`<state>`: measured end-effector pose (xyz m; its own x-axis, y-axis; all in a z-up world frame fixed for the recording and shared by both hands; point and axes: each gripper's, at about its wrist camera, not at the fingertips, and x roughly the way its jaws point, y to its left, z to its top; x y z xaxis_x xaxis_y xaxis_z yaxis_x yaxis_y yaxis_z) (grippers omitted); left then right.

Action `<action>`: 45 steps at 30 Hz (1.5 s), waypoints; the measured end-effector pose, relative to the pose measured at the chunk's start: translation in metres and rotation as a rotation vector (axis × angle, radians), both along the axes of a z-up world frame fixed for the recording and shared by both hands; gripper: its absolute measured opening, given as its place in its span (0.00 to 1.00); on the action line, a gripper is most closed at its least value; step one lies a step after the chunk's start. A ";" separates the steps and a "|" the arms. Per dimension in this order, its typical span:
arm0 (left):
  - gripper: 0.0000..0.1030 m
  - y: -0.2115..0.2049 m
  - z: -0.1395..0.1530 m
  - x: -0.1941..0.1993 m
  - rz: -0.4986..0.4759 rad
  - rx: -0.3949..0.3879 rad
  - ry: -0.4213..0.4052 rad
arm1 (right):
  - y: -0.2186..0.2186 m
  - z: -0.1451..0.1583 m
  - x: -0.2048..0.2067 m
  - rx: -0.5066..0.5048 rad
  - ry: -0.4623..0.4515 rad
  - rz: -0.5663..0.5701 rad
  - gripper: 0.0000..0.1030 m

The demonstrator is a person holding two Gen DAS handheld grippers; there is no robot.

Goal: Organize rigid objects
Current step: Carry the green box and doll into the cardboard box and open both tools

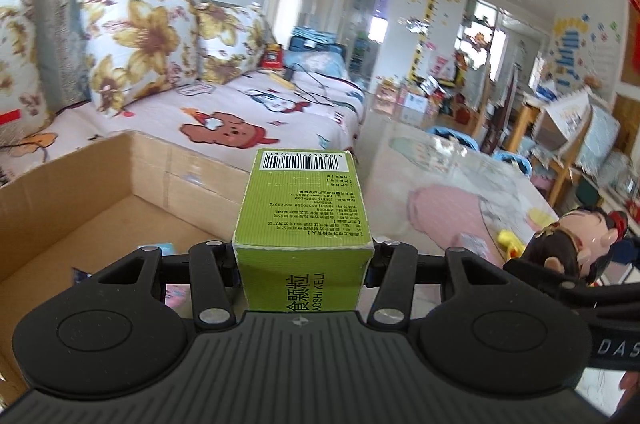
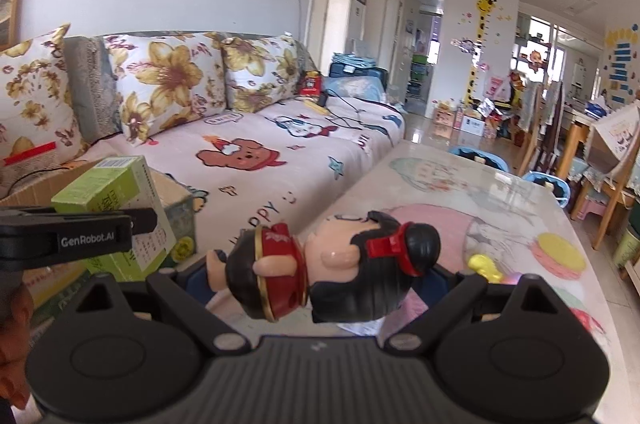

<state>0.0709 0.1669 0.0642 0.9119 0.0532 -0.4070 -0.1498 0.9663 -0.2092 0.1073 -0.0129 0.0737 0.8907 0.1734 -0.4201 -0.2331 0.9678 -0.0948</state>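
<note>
On my left feed the green box reads "AOSHI KELI", barcode on its far end. Strap at right: "DAS". Right feed: left gripper marked "GenRobot.AI"; sofa cover shows "HAPPY".

Matte black plastic throughout. Left claw: ribbed centre housing, two round side lobes with oval insets, silver pivot screws on linkage arms. Right claw: identical build. White "GenRobot.AI" lettering on left claw's flank, seen from right wrist.
</note>
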 end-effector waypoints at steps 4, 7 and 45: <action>0.59 0.011 0.005 -0.005 0.080 -0.011 -0.017 | 0.024 0.006 0.005 -0.001 -0.024 0.054 0.92; 0.59 0.022 0.006 -0.009 0.168 -0.014 -0.014 | 0.042 0.013 0.012 0.000 -0.043 0.095 0.92; 0.97 0.073 0.001 -0.020 0.517 -0.097 0.132 | 0.157 -0.011 0.079 -0.001 0.048 0.241 0.99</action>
